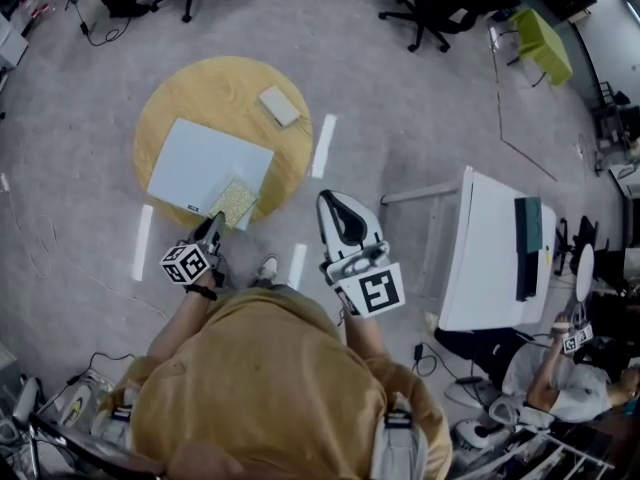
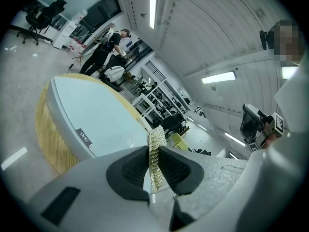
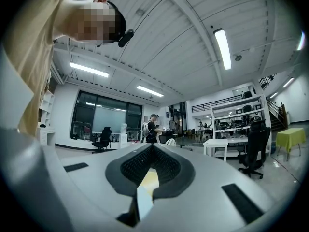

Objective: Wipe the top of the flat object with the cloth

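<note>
Cloth sits on near-right corner of flat board on round desk, clamped in left tool. Right tool: jaws together, empty, off right. Lay cloth flat, sweep far-left w/ even pressure.

An open lab-like office: swivel chairs, a white desk, equipment racks and ceiling strip lights.

**One grip taken, one empty**

The left gripper is held low and forward, and its jaws pinch an edge of the cloth that stands up between them. The right gripper sits close before the torso, pointing forward — jaws pressed together, nothing in them.
</note>
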`<state>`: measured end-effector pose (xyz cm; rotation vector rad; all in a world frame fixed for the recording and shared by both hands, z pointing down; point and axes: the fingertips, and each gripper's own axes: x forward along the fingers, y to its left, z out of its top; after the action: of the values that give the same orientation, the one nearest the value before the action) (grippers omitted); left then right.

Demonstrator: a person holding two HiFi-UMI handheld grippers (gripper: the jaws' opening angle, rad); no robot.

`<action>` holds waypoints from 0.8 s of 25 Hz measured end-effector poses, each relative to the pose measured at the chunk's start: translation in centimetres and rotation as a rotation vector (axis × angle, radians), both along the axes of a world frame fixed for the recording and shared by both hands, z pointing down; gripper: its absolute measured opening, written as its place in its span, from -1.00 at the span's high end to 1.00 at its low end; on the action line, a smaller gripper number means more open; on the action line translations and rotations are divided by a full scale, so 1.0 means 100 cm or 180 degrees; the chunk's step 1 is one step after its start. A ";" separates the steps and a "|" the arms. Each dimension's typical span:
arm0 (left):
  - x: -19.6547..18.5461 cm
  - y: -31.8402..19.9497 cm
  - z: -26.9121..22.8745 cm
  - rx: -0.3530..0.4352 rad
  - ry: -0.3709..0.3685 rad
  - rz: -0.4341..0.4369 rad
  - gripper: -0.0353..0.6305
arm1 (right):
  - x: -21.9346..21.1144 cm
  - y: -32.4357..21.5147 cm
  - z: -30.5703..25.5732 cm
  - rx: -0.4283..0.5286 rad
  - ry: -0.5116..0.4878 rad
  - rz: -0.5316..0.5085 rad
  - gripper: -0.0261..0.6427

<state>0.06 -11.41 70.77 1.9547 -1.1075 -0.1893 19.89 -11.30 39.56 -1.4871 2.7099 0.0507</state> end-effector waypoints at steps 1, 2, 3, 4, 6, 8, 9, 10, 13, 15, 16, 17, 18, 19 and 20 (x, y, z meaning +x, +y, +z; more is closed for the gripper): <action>0.003 0.001 0.002 -0.0020 0.0004 -0.0003 0.71 | 0.001 -0.001 0.000 -0.0005 -0.0005 -0.0009 0.92; 0.006 0.003 0.005 -0.0046 0.0000 -0.0009 0.71 | 0.002 -0.001 0.001 -0.0017 -0.0002 -0.0022 0.92; 0.008 0.004 0.009 -0.0075 -0.0012 -0.0015 0.71 | 0.003 -0.002 0.002 -0.0033 0.0001 -0.0037 0.92; 0.009 0.005 0.012 -0.0105 -0.0032 -0.0019 0.71 | 0.003 -0.004 0.002 -0.0049 0.0006 -0.0053 0.92; 0.010 0.007 0.018 -0.0144 -0.0105 -0.0013 0.71 | 0.002 -0.006 0.003 -0.0077 0.0015 -0.0091 0.92; 0.009 0.008 0.025 -0.0164 -0.0217 0.0012 0.71 | -0.001 -0.009 0.005 -0.0093 0.0027 -0.0133 0.92; 0.007 0.008 0.029 -0.0174 -0.0275 0.0017 0.71 | -0.003 -0.011 0.007 -0.0098 0.0042 -0.0158 0.92; 0.004 0.008 0.032 -0.0186 -0.0323 0.0009 0.71 | -0.006 -0.012 0.009 -0.0100 0.0062 -0.0187 0.92; -0.012 0.007 0.038 -0.0225 -0.0388 -0.0076 0.71 | -0.018 -0.015 0.007 -0.0088 0.0009 -0.0230 0.92; -0.026 0.005 0.041 -0.0242 -0.0421 -0.0131 0.71 | -0.025 -0.015 0.006 -0.0088 -0.0014 -0.0241 0.92; -0.033 0.002 0.042 -0.0250 -0.0432 -0.0152 0.71 | -0.026 -0.015 0.006 -0.0088 -0.0017 -0.0237 0.92; -0.039 0.000 0.042 -0.0253 -0.0446 -0.0163 0.71 | -0.028 -0.016 0.005 -0.0083 -0.0020 -0.0230 0.92; -0.044 -0.002 0.042 -0.0250 -0.0466 -0.0160 0.71 | -0.030 -0.015 0.003 -0.0073 -0.0020 -0.0219 0.92; -0.049 -0.004 0.041 -0.0239 -0.0493 -0.0145 0.71 | -0.032 -0.015 0.002 -0.0064 -0.0018 -0.0207 0.92; -0.054 -0.006 0.040 -0.0225 -0.0523 -0.0129 0.71 | -0.034 -0.015 0.000 -0.0058 -0.0014 -0.0191 0.92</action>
<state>-5.36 -12.03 74.76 1.9122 -1.2438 -0.0108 16.52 -12.79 39.59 -1.4076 2.7570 0.0204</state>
